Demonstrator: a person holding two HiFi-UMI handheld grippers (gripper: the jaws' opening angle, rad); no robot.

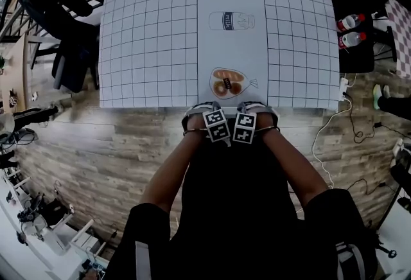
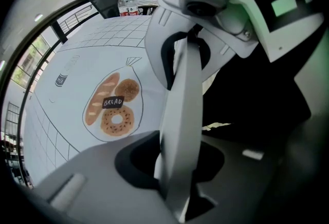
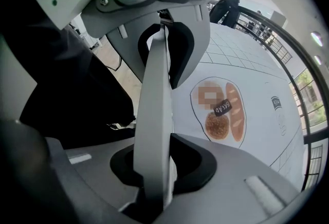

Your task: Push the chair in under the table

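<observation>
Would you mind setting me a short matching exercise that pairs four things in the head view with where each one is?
Things:
1. bread drawing
2. milk drawing
3. water bottles
4. black office chair

Places:
A. off the table, past its right side
B. middle of the table
C. past the table's far left corner
D. by the table's near edge

Pairs: 1-D, 2-B, 3-A, 4-C
</observation>
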